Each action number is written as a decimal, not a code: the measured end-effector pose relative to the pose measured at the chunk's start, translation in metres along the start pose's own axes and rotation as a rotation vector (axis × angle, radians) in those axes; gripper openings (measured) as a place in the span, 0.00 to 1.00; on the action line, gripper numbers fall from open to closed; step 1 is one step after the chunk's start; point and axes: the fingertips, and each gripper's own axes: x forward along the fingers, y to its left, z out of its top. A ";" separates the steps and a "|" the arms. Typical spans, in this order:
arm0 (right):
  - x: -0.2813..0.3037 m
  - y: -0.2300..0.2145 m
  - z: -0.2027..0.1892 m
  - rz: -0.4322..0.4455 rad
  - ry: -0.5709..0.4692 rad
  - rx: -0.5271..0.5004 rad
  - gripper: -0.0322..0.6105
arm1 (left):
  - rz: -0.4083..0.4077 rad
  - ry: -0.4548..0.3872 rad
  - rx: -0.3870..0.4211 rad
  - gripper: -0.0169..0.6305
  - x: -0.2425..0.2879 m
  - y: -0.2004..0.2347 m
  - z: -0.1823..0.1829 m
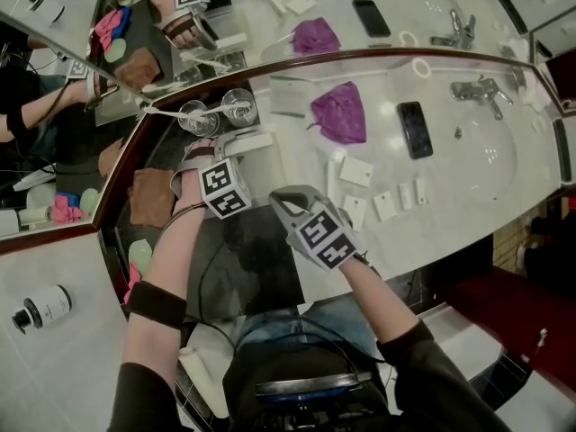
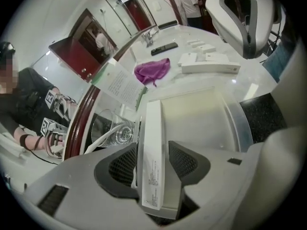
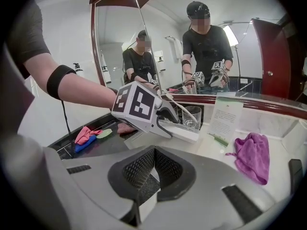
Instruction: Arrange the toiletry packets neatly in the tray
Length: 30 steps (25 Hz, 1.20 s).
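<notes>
- The bench (image 1: 382, 138) is pale marble. It extends ahead of, and to the right of, both of your hand-held grippers. Its sink (image 1: 477, 156) lies well off to the right of the right one.
- The tray (image 2: 235, 119) is pale and shallow. It lies directly below the jaws of your left hand-held gripper (image 2: 153, 150).
- Your left hand-held gripper points steeply down. Its jaws stand moderately apart with the long white packet (image 2: 152, 123) between the pads. A narrow gap shows at the right pad, so the packet is not clamped.
- Your right hand-held gripper (image 3: 152, 159) hangs just to the right of the left one. Its jaws are closed together and hold nothing.
- The purple cloth (image 1: 340, 113) lies crumpled on the bench beyond the right hand-held gripper.
- The long white packet stands on its narrow edge. It runs away from the left jaws along the left side of the tray.
- The phone (image 1: 415, 130) lies flat, beyond and to the right of the right hand-held gripper.
- Two clear glasses (image 1: 238, 106) stand just beyond the tips of the left hand-held gripper.
- The loose packets (image 1: 356, 171) lie flat on the bench near the right hand-held gripper, on its right, outside the tray.
</notes>
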 end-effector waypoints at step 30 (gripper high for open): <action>-0.159 0.002 0.011 -0.030 -0.052 -0.145 0.05 | 0.173 -0.399 -0.805 0.03 -0.243 -0.080 0.103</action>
